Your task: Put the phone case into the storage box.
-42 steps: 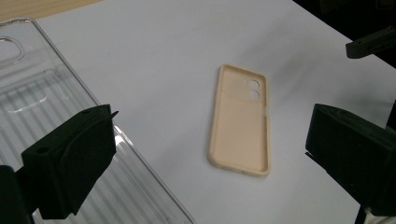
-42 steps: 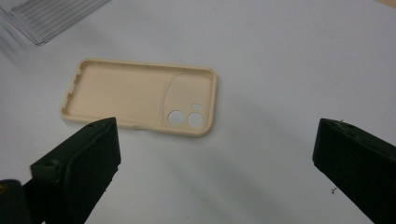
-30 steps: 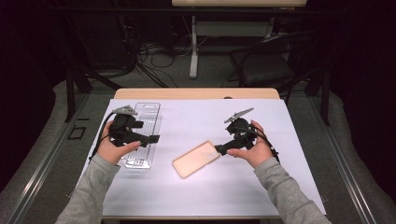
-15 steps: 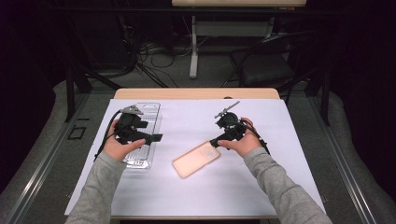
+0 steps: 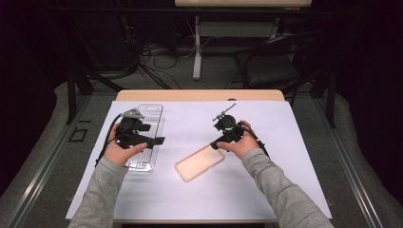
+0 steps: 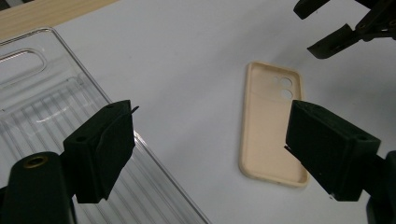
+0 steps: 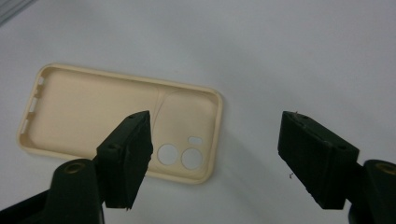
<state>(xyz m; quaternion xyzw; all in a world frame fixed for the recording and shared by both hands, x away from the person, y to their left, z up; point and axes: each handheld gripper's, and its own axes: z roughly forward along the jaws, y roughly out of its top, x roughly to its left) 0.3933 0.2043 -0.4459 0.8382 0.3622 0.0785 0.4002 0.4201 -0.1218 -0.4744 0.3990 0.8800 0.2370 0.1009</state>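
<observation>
Fingers, right gripper [image 7: 212, 158]: they stand apart with nothing pressed between them; they have just been closing, narrower than a second ago. Seen from above, the right gripper [image 5: 219, 142] has come in toward the near-right end of the phone case since a second ago.
Fingers, left gripper [image 6: 208, 154]: also apart and empty, and they too have been closing a little. From above, the left gripper [image 5: 158, 140] hovers over the clear tray, where it was a second ago.
Phone case [image 7: 119, 119]: beige, lying hollow side up on the white counter [image 5: 285, 142], untouched by either pair of fingers. Its camera-hole end lies just ahead of the right fingers, one finger overlapping that corner in the right gripper view. From the left fingers it lies farther out, ahead and toward the right one [image 6: 273, 126].
Clear tray [image 6: 42, 107]: ribbed and transparent, directly under the left fingers, its long edge running out past the left one; it rests flat and has not shifted.
What changed: the right hand has approached the case and narrowed its fingers; case and tray lie as before.
What it means: the work looks to be at the pick-up stage, the right fingers lining up on the case's camera end. The grasp is not yet made, and the rim there is thin, so the fingers probably need to drop lower before pinching.
</observation>
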